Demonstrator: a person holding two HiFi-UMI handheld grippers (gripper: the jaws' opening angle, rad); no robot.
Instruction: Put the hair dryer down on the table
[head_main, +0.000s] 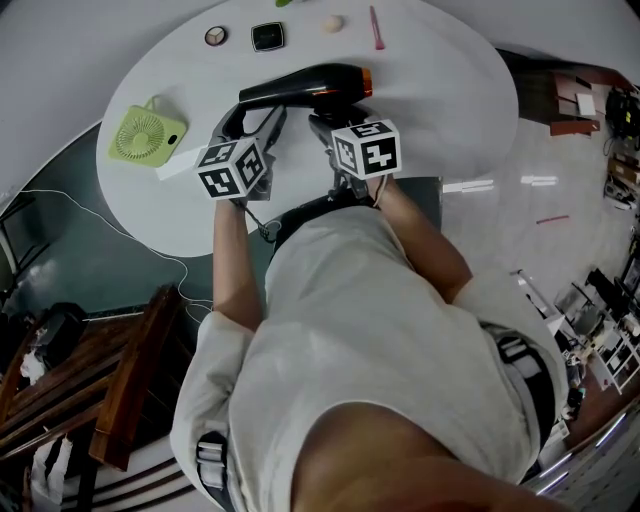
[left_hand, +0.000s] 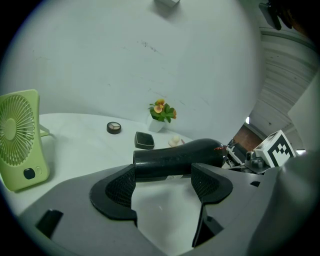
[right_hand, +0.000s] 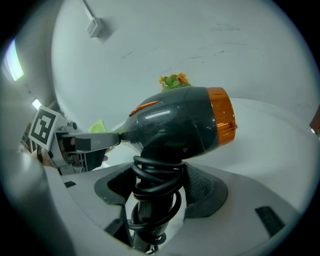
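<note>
Jaws of the right gripper (right_hand: 155, 187) were closed on the handle of the black hair dryer (head_main: 305, 83), gripping it through the black cord (right_hand: 157, 172) coiled round that handle. The dryer's barrel sat above the jaws, with its orange ring (right_hand: 222, 116) turned towards the right edge of the worktop (head_main: 440, 90).

Jaws of the left gripper (left_hand: 162, 182) stood apart with nothing clamped between their pads. The narrow end of the barrel ran across just beyond their tips. I could not tell from where I stood whether it touched them.

Seen from the head view, the hair dryer lay crosswise over the middle of the round white worktop, with both grippers on its near side. Whether it rested on the surface or was held just above it could not be made out.

A small lime-green fan (head_main: 146, 132) stood upright near the left edge of the worktop, well apart from the dryer. Along the far edge sat a round makeup compact (head_main: 215, 36), a black square case (head_main: 267, 37), a beige sponge (head_main: 333, 23) and a thin pink stick (head_main: 376, 27). A little potted plant with orange flowers (left_hand: 161, 111) stood at that far edge too, against a pale wall.

The person holding the grippers wore a light short-sleeved shirt.
</note>
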